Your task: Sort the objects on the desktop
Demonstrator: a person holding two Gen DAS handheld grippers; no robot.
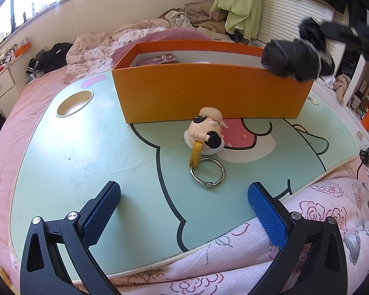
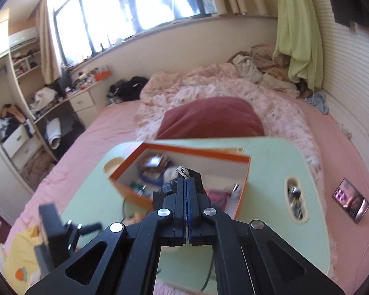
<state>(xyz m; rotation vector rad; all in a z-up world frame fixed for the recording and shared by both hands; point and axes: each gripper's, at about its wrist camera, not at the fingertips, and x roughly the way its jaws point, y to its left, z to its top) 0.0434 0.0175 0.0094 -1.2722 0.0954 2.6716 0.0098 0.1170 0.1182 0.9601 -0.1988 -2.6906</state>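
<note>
My left gripper is open low over the green lap table, with nothing between its blue pads. Just beyond it lies a small doll keychain with a yellow strap and a metal ring. Behind that stands an orange box holding a dark red card pack. My right gripper is shut on a black soft bundle with a white patterned tip. It hangs over the box's right end.
The lap table rests on a pink bed with a crumpled quilt and a dark red pillow behind the box. A round cup recess is at the table's left. A floral quilt covers the near right edge.
</note>
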